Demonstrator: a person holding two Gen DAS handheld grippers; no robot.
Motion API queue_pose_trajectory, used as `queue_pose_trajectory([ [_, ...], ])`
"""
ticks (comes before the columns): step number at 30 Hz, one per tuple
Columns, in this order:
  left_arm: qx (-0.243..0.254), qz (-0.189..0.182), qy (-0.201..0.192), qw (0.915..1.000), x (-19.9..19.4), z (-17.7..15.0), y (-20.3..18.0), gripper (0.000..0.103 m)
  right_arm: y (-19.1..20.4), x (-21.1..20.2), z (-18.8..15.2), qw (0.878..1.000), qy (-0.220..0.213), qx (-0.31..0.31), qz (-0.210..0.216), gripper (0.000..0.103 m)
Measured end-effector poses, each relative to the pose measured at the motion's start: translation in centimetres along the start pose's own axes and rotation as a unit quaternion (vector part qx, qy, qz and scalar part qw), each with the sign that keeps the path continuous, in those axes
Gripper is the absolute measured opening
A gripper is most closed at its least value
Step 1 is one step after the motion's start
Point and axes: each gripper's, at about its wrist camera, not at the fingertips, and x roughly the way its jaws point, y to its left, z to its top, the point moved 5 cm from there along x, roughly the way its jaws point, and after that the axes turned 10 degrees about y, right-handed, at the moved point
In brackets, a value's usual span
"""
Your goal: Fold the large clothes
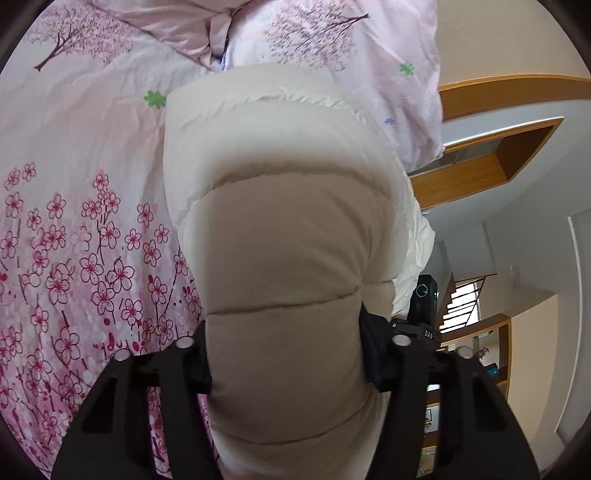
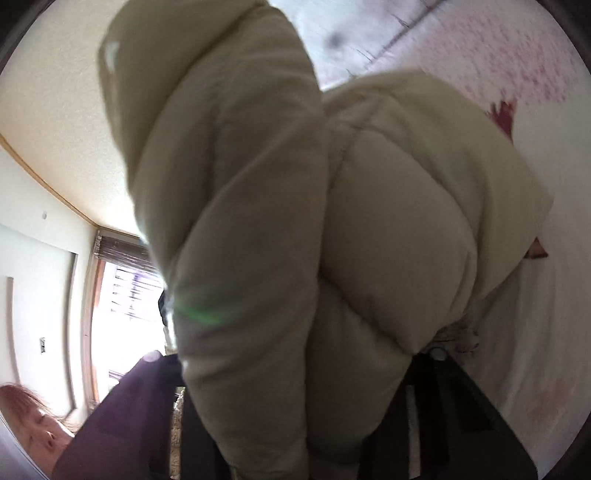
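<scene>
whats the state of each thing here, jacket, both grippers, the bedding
puffer jacket: cream, quilted, bunched and lifted, gripped at two places
left gripper: jaws shut on a padded section of the jacket
right gripper: jaws shut on a thick bunch of the jacket; view is blurred
floral bedspread: spread out, wrinkled, behind the jacket
pink pillow: lying at the far end of the bedspread

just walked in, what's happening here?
A person is folding a cream puffer jacket over a bed with a pink floral sheet. Both tongs are clamped on the padded fabric: the left tongs grip one quilted section, the right tongs another bunched part. The jacket is lifted, not yet folded flat.
</scene>
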Motion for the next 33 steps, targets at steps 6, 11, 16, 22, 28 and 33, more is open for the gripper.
queue_pose_trajectory([
  [6,0.027,-0.015,-0.040,0.9987,-3.4,0.3,-1.3,0.050,4.5,0.5,1.1,0.999,-0.019,-0.041,-0.004,0.024],
  [11,0.037,0.000,-0.077,0.9963,-6.6,1.1,-1.7,0.050,7.8,2.5,3.4,0.997,-0.028,-0.071,0.003,0.024],
  [16,0.038,0.040,-0.108,0.9926,-9.8,2.2,-0.2,0.050,8.8,6.5,6.4,0.997,-0.019,-0.078,0.002,0.024],
  [22,0.006,0.078,-0.104,0.9915,-10.8,3.0,3.8,0.050,7.1,11.1,8.5,0.999,0.000,-0.047,-0.016,0.027],
  [28,-0.015,0.088,-0.089,0.9920,-9.9,3.0,6.6,0.056,4.5,13.0,9.6,1.000,0.010,0.010,-0.007,0.035],
  [33,-0.030,0.091,-0.082,0.9920,-9.3,3.6,7.6,0.061,2.0,12.0,9.6,0.999,0.013,0.040,0.003,0.041],
])
